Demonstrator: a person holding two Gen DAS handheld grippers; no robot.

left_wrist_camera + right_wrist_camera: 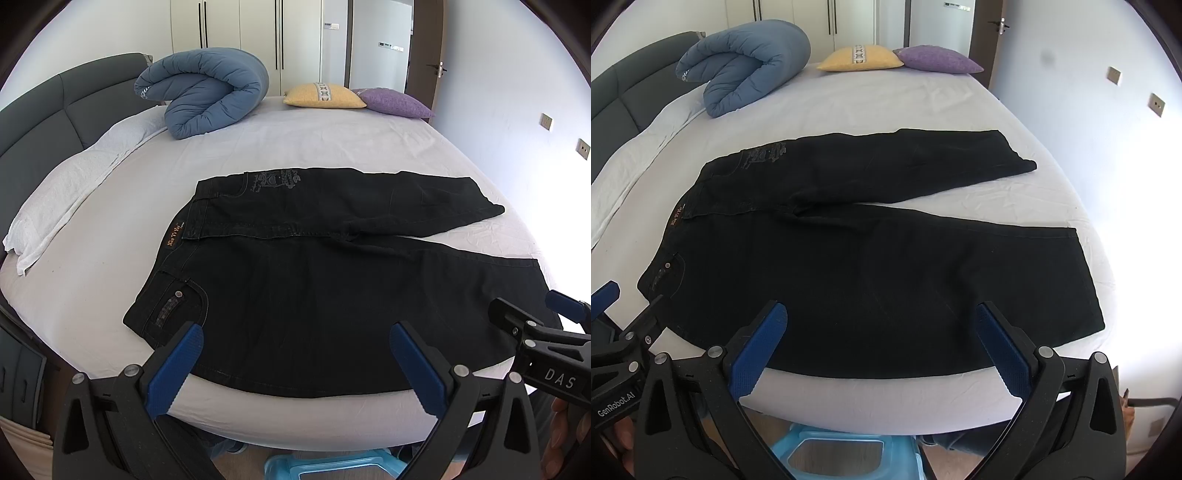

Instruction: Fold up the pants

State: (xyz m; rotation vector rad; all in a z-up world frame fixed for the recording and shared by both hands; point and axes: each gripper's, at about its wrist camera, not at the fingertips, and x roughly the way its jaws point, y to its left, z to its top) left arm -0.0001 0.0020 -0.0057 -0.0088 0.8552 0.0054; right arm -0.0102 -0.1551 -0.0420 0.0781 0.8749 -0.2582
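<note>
Black pants [332, 288] flat on bed [258, 147], legs toward 3 o'clock; left gripper [295, 365] and right gripper [882, 347] spread wide, empty.

Black, speckled plastic grippers: left [295, 354], right [881, 338]. Blue ribbed pads [175, 369] inside each finger, silver screws behind them (white lettering on the bodies).

A bedroom held a bed [295, 147] with a white sheet and grey padded headboard [55, 110], white wardrobes [240, 33] behind, pale walls, a dark door [424, 55], and bright light at right.
</note>
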